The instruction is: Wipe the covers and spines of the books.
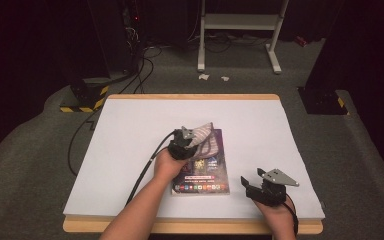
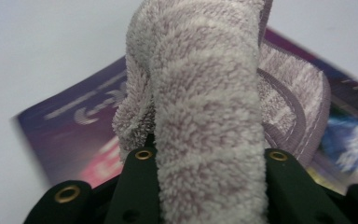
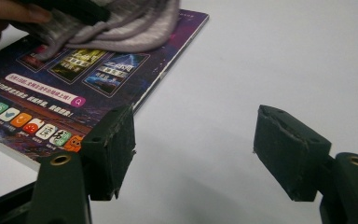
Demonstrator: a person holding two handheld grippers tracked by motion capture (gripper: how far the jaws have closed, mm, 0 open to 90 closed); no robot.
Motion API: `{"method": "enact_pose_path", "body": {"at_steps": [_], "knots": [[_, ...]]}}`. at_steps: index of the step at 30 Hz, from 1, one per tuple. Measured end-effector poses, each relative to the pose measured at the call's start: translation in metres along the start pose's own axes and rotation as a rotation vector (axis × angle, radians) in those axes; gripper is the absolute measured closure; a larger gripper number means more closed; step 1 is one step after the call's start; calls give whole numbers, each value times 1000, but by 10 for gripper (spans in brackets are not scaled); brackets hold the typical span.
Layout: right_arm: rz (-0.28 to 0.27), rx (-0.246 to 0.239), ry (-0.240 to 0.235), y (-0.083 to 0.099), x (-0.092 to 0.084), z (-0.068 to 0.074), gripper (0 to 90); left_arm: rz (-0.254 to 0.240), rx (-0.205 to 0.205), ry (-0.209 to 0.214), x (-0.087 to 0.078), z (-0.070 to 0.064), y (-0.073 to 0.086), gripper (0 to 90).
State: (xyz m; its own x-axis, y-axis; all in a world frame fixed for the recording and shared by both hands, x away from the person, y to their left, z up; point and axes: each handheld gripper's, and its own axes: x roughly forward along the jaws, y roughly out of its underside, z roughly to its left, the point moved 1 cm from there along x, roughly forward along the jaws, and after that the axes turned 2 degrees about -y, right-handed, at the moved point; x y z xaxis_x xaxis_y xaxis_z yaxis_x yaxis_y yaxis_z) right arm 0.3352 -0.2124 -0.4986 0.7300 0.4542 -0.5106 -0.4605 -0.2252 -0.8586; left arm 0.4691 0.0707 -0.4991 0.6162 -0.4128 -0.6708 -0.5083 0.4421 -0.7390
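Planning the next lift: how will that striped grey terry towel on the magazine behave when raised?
The striped grey terry towel is pinched in the left gripper and folds over itself, so it probably stays floppy and drapes. Its fuzzy pile likely grips well. It may drag across the glossy purple magazine.

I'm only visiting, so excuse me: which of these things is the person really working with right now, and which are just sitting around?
In use:
- striped towel, clamped in the left gripper
- purple book, under the towel
- right gripper, open, beside the book

Just around:
- white table cover
- white metal stand behind the table
- floor cables
- paper scraps
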Motion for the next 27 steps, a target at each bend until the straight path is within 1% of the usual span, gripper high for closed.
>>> {"method": "enact_pose_path", "body": {"at_steps": [3, 8, 10, 12, 14, 16, 17, 18, 21, 23, 24, 25, 27], "knots": [[-5, 5, -3, 0, -1, 0, 293, -8, 21, 39, 7, -21, -8, 698], [-10, 8, -4, 0, -3, -1, 293, -9, 48, 84, 17, -48, -20, 695], [-11, 11, -6, 0, -3, -1, 293, -7, 62, 101, 19, -53, -24, 691], [-11, 12, -8, -1, -2, -1, 293, -6, 73, 98, 22, -53, -25, 688], [-11, 12, -10, -1, -2, 0, 293, -11, 57, 96, 23, -50, -25, 687], [-12, 7, -11, -1, -2, 0, 293, -4, 59, 74, 22, -45, -25, 687], [-11, 6, -11, -1, -2, 0, 293, -1, 63, 57, 20, -40, -23, 688], [-12, 6, -11, -1, -3, 0, 293, -2, 56, 47, 19, -35, -21, 688], [-11, 9, -9, 0, -2, -1, 294, -5, 10, 10, 12, -9, -12, 690], [-9, 10, -7, 0, -2, -1, 294, -2, -6, -12, 6, 8, -6, 692], [-9, 7, -5, 0, -2, -1, 295, -4, -22, -22, 2, 15, -3, 693], [-7, 8, -6, -1, -2, -1, 299, -2, -31, -31, 0, 21, 0, 694], [-6, 10, -7, -1, -3, 0, 313, -15, -70, -38, -10, 36, 5, 695]]}}
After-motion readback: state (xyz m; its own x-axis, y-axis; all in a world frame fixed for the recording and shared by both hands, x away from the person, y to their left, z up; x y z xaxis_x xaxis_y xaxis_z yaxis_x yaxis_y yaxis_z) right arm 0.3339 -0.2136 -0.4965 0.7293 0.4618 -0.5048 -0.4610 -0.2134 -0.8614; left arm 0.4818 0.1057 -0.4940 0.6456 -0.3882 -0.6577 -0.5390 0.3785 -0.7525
